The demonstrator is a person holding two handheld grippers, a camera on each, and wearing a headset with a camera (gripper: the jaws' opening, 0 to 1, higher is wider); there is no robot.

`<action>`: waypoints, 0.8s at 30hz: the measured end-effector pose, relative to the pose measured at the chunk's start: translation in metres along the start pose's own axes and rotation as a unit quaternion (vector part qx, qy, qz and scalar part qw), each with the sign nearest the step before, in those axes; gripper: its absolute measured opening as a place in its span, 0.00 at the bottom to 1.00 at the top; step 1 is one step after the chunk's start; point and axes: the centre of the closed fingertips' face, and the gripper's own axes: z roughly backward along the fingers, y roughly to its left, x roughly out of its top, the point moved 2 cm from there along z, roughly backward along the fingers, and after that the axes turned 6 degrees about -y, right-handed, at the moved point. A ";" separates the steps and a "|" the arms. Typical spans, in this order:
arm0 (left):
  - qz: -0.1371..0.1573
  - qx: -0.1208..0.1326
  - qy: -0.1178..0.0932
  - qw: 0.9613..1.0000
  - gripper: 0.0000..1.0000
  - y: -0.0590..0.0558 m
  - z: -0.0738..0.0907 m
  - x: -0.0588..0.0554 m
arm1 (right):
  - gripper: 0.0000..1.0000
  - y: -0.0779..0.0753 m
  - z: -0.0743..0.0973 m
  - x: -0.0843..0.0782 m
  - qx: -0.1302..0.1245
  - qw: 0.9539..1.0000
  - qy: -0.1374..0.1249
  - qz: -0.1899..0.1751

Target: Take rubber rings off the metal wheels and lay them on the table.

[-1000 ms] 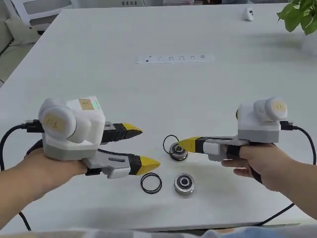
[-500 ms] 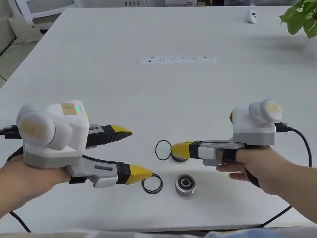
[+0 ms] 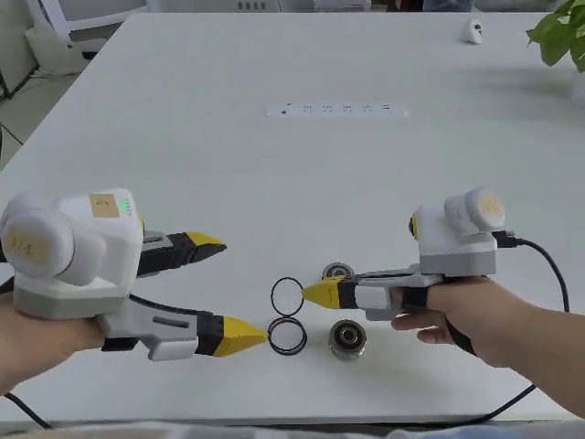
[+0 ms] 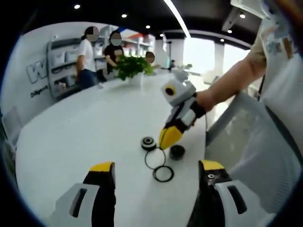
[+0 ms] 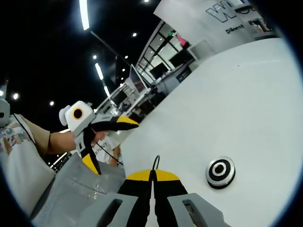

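My right gripper (image 3: 309,294) is shut on a thin black rubber ring (image 3: 286,295), which hangs off its yellow tips just left of a bare metal wheel (image 3: 337,272). In the right gripper view the ring (image 5: 155,163) rises edge-on from between the closed tips, with a wheel (image 5: 220,171) to the right. A second ring (image 3: 287,336) lies flat on the table beside another wheel (image 3: 348,337). My left gripper (image 3: 225,289) stands open at the left, its lower tip just short of the flat ring. The left gripper view has both rings (image 4: 155,158) (image 4: 163,174) and both wheels (image 4: 148,143) (image 4: 177,152).
A white power strip (image 3: 336,110) is set into the table's middle. A small white object (image 3: 473,32) and a green plant (image 3: 559,37) sit at the far right. The near table edge runs just below the wheels. People stand beyond the plant (image 4: 130,66).
My right gripper has drawn the ring left and toward me, away from the upper wheel. My left gripper has pulled back to the left, still open.
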 end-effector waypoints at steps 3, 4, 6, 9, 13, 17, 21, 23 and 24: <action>-0.002 0.002 0.001 1.000 0.73 -0.001 0.003 -0.001 | 0.00 0.003 -0.001 -0.004 0.008 1.000 0.008 -0.005; 0.000 0.003 0.000 1.000 0.74 -0.001 0.004 -0.001 | 0.00 0.003 -0.002 -0.005 0.010 1.000 0.011 -0.005; 0.010 0.002 -0.003 1.000 0.75 -0.003 0.005 -0.001 | 0.00 0.004 -0.003 -0.008 0.012 1.000 0.016 -0.005; 0.007 0.002 0.000 1.000 0.76 -0.004 0.007 -0.003 | 0.00 0.003 -0.004 -0.012 0.014 1.000 0.026 -0.006; 0.006 0.003 0.005 1.000 0.76 -0.005 0.011 -0.006 | 0.00 0.003 -0.007 -0.015 0.015 0.999 0.034 -0.009; 0.010 0.005 0.005 1.000 0.76 -0.005 0.013 -0.008 | 0.00 0.002 -0.010 -0.023 0.015 0.998 0.052 -0.015; 0.015 0.006 0.005 1.000 0.76 -0.005 0.015 -0.009 | 0.00 0.003 -0.012 -0.026 0.015 0.998 0.060 -0.017; 0.016 0.006 0.006 1.000 0.76 -0.006 0.016 -0.010 | 0.00 0.001 -0.012 -0.028 0.012 0.998 0.065 -0.019; 0.017 0.006 0.007 1.000 0.76 -0.006 0.016 -0.010 | 0.00 -0.001 -0.012 -0.030 0.011 0.997 0.070 -0.022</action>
